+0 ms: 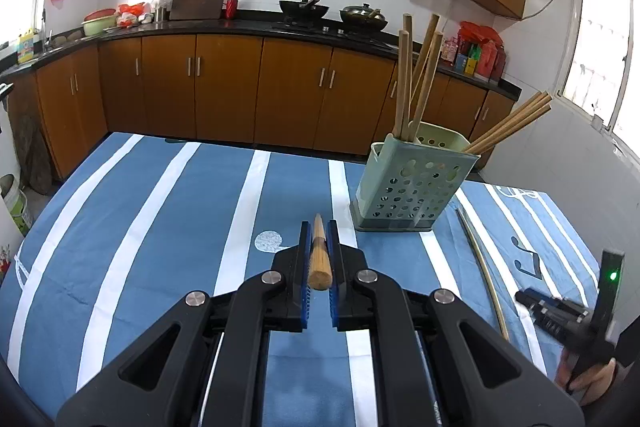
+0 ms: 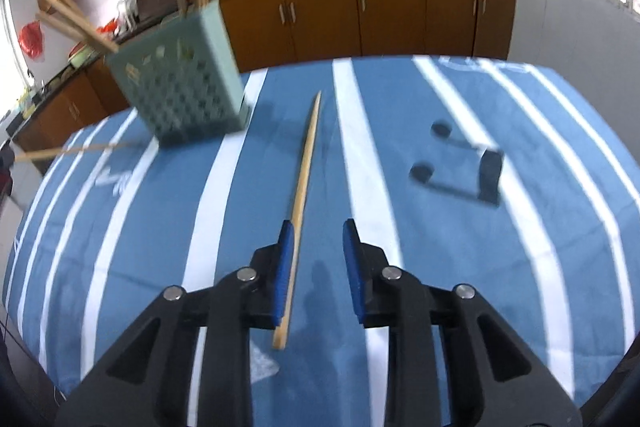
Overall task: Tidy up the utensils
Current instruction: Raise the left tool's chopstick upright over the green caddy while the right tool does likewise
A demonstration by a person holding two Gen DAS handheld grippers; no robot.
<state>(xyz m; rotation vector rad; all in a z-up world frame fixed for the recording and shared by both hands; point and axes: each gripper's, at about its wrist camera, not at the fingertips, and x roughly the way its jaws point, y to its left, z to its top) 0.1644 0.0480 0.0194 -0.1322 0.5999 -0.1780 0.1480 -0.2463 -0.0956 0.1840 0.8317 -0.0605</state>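
My left gripper (image 1: 319, 227) is shut on a wooden chopstick (image 1: 319, 259) that points forward along its fingers, above the blue striped cloth. A pale green perforated utensil holder (image 1: 412, 183) stands ahead to the right with several wooden chopsticks (image 1: 416, 75) upright and leaning in it. It also shows in the right wrist view (image 2: 180, 83). My right gripper (image 2: 318, 227) is open just above the cloth. A single chopstick (image 2: 304, 179) lies on the cloth, its near end by the left finger (image 2: 285, 259). That chopstick shows in the left wrist view (image 1: 482, 263), with the right gripper (image 1: 560, 311) beside it.
The table is covered by a blue cloth with white stripes (image 1: 160, 227). Another chopstick (image 2: 76, 151) pokes in at the left of the right wrist view. Kitchen cabinets (image 1: 224, 87) and a counter with woks (image 1: 304, 9) stand behind the table. A white wall and window (image 1: 600, 55) are at the right.
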